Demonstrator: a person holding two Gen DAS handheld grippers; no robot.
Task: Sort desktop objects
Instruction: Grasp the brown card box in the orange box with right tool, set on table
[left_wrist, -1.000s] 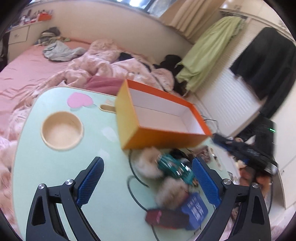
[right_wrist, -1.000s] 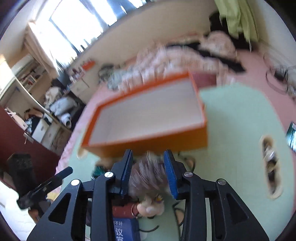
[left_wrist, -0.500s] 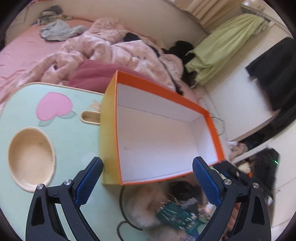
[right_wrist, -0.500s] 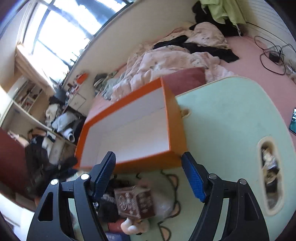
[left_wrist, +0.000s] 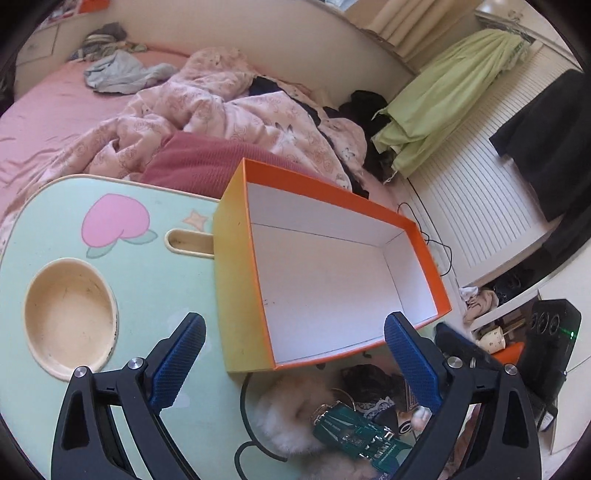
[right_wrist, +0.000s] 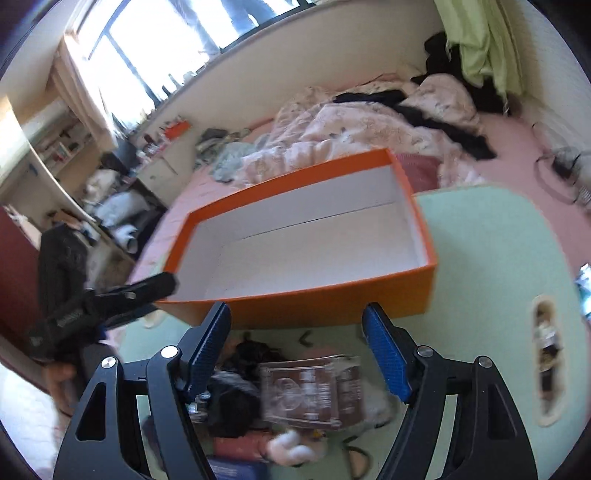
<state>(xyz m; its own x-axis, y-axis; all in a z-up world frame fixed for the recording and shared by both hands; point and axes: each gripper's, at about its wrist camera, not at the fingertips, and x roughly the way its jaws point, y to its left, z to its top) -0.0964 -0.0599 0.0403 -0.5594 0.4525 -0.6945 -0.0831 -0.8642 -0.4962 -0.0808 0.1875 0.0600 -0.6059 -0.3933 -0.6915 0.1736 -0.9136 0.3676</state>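
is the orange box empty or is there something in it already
Empty. The orange box shows only bare white floor and walls in both views; the clutter still lies on the table in front of it.

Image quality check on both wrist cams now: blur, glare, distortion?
Left wrist: mostly sharp, the orange box crisp; strong fisheye bending at the table edge, dark corner vignette. Right wrist: the window is blown out; the brown packet and clutter between the fingers are smeared, and the left gripper is soft; the box is fairly clear.
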